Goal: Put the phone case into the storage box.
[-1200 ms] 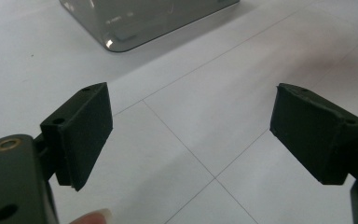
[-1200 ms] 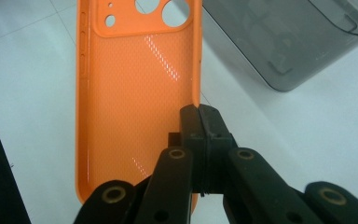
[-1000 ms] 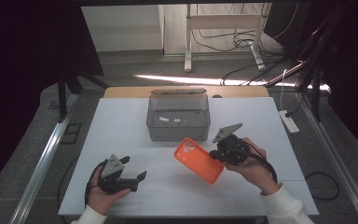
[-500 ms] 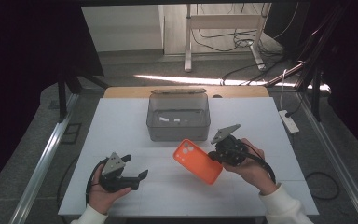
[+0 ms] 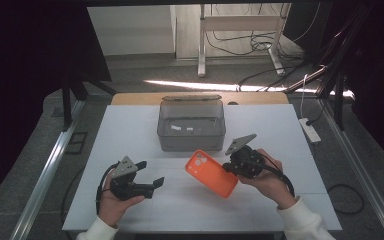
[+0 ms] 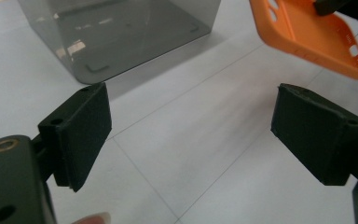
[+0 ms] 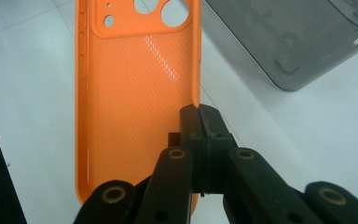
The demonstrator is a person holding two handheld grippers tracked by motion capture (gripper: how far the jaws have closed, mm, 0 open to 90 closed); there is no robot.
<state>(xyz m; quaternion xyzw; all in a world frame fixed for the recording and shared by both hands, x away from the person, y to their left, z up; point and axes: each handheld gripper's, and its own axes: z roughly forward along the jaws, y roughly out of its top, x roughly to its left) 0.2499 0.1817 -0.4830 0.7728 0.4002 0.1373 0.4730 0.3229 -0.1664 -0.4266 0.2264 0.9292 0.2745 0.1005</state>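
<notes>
Orange phone case (image 5: 211,173) held off the white table (image 5: 130,135), just in front of the grey bin (image 5: 191,126); right gripper (image 7: 199,109) pinched onto its side rim; left gripper (image 6: 189,135) jaws wide apart, holding nothing, low over the table.

A grey translucent box (image 5: 191,124) stands on the white table (image 5: 130,130).

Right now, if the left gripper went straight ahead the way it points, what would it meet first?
Probably bare table: the open left gripper aims between the grey plastic box and the orange phone case, though depth is unclear.
</notes>
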